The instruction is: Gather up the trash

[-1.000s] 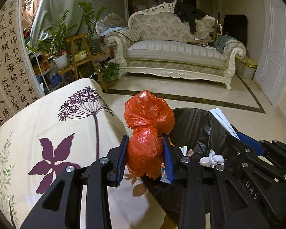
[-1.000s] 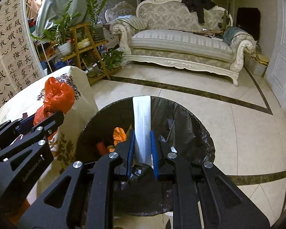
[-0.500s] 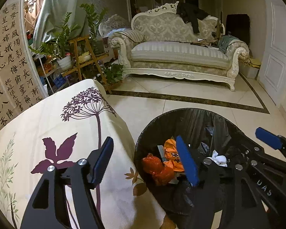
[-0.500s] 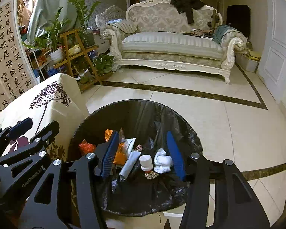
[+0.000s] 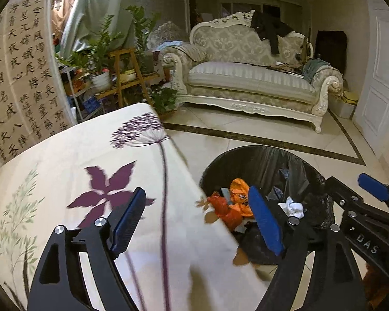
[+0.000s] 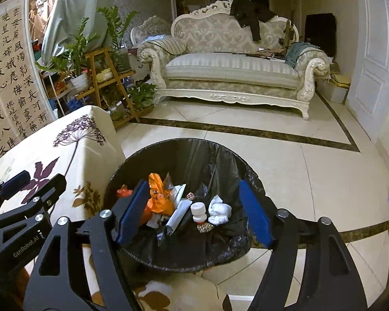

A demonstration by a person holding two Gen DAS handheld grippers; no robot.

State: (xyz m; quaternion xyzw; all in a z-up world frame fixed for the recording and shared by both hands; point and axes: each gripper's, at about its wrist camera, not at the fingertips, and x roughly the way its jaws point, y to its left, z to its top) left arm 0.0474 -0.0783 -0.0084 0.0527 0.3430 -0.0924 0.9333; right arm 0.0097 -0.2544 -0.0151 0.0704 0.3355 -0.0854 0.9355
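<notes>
A round bin with a black liner point(image 5: 267, 163) point(image 6: 194, 158) stands on the floor beside the cloth-covered table point(image 5: 90, 155) point(image 6: 77, 150). Inside it lie a red plastic bag point(image 5: 220, 206) point(image 6: 123, 191), an orange wrapper point(image 6: 158, 202), a flat white packet point(image 6: 179, 207), a small white bottle point(image 6: 198, 210) and a crumpled tissue point(image 6: 219, 210). My left gripper point(image 5: 195, 194) hangs over the table's edge and the bin's left rim. Its jaws are opening with nothing between them. My right gripper point(image 6: 193, 189) hovers above the bin, its jaws also opening and empty.
A cream sofa point(image 5: 246, 83) point(image 6: 233, 72) stands across the tiled floor. A wooden plant stand point(image 5: 124, 77) with potted plants is at the left. A calligraphy panel point(image 5: 20, 77) is on the left and a white door point(image 6: 376, 51) on the right.
The left gripper let go of the red bag and the right one let go of the white packet. Both things now lie in the bin, and both grippers opened wide and drew back.
</notes>
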